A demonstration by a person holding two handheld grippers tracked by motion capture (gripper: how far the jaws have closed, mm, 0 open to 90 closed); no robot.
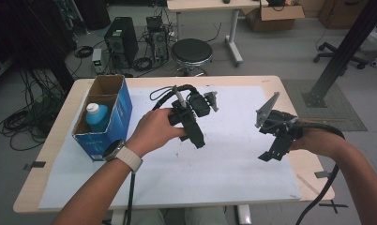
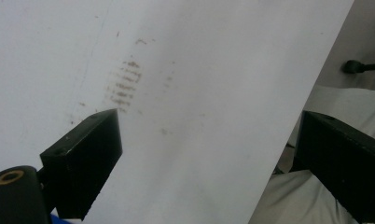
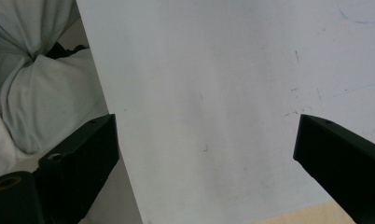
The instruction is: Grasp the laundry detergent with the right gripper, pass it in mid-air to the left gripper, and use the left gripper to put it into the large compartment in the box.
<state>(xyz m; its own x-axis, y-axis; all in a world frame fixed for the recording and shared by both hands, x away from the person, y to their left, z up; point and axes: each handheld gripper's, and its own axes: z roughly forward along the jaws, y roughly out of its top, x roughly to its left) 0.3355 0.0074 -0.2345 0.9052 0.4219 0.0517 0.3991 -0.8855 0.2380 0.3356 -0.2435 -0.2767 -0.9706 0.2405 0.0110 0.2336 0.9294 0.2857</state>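
From the high view, the person has both arms over the bench, which is covered by a big white paper sheet. The left gripper is held above the middle of the sheet, pointing down and toward the person. The right gripper hangs over the right part of the sheet, close to its edge, also tipped downward. Neither has anything in it. Over at the left end of the bench stands an open blue box with a blue bottle inside, white cap up, well apart from both grippers.

In the left gripper view, the jaws are spread wide with just the white paper sheet beneath them. There's a faint brownish smudge on the paper just past the jaw on the left side.

Right gripper view is pretty much the same deal: jaws wide apart, nothing between them, plain sheet underneath, with a sliver of bare bench wood at the bottom edge.
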